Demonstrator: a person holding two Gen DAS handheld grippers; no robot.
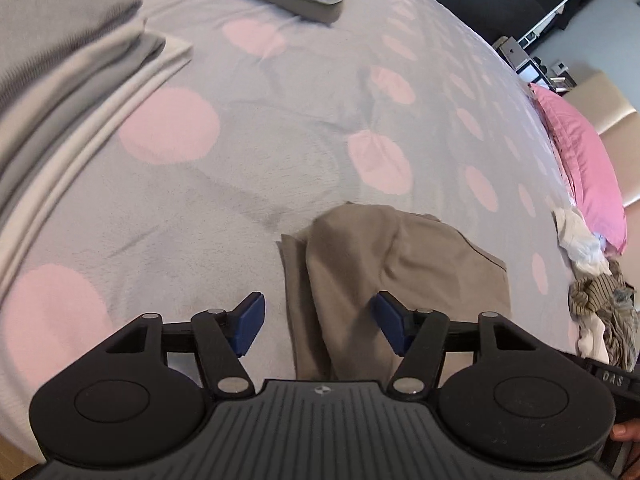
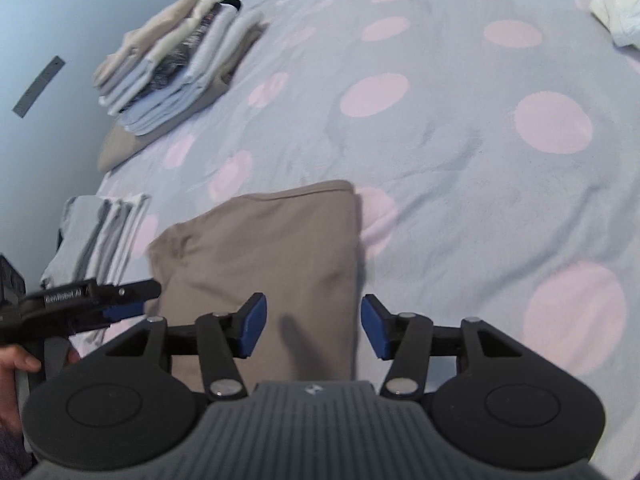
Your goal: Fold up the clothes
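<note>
A folded tan garment (image 1: 384,276) lies on the dotted bedspread (image 1: 240,184), its top layer humped and creased. My left gripper (image 1: 318,322) hovers over its near left edge, blue pads apart and pressing on nothing. In the right wrist view the same tan garment (image 2: 272,248) lies flat as a rough rectangle. My right gripper (image 2: 314,326) stands open above its near right edge, with the cloth below the gap. The left gripper (image 2: 138,300) comes in from the left at the garment's near left corner, held by a hand (image 2: 20,360).
Folded grey clothes (image 1: 60,80) are stacked to the left, and a taller folded stack (image 2: 172,68) lies farther back. A small folded pile (image 2: 100,232) sits by the bed's edge. Unfolded clothes (image 1: 600,304) and a pink pillow (image 1: 580,160) lie to the right.
</note>
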